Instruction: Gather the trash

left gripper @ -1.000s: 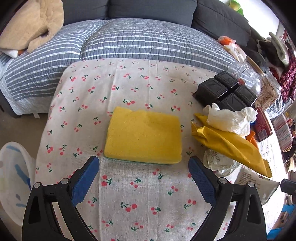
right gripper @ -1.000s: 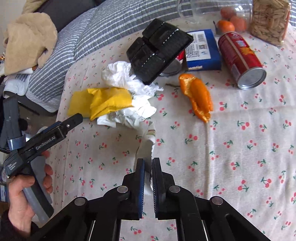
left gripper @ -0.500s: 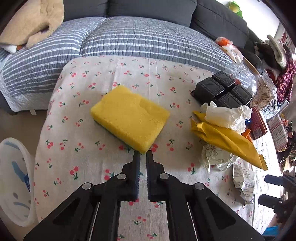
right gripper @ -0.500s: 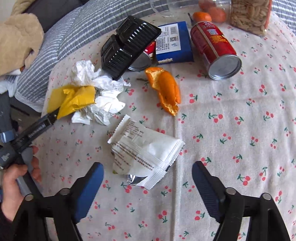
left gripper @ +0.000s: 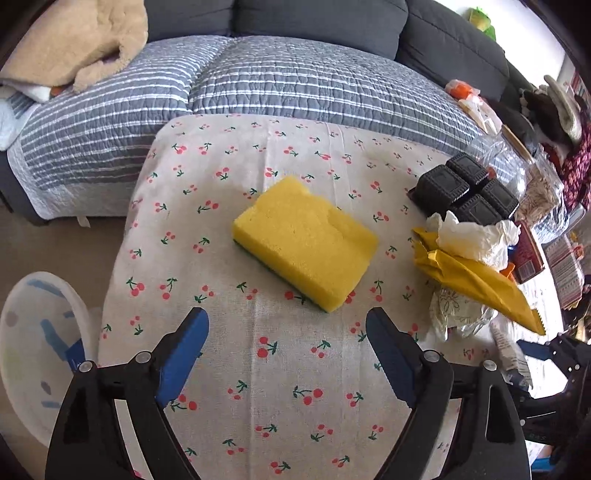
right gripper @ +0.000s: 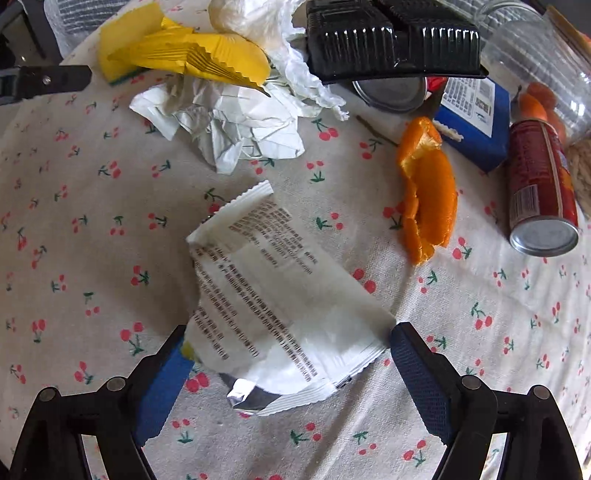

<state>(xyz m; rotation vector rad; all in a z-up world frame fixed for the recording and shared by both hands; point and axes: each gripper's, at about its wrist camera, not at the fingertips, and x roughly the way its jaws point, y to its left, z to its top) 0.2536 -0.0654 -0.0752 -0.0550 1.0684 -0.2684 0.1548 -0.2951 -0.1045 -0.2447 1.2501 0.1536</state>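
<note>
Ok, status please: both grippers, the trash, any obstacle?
Left gripper opening, empty, short of yellow sponge. Right gripper open, straddling white wrapper, not gripped. Nothing in the way.

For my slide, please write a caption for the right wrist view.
Open right gripper straddles a white printed wrapper on the cherry-print tablecloth.

Home lounge: sofa point(left gripper: 325, 22), cherry tablecloth point(left gripper: 280, 369)

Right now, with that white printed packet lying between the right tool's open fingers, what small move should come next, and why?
Probably close the right tool on the white wrapper. Its fingers already stand on either side of the wrapper's near end without pressing it, so squeezing would likely secure this trash for lifting.
</note>
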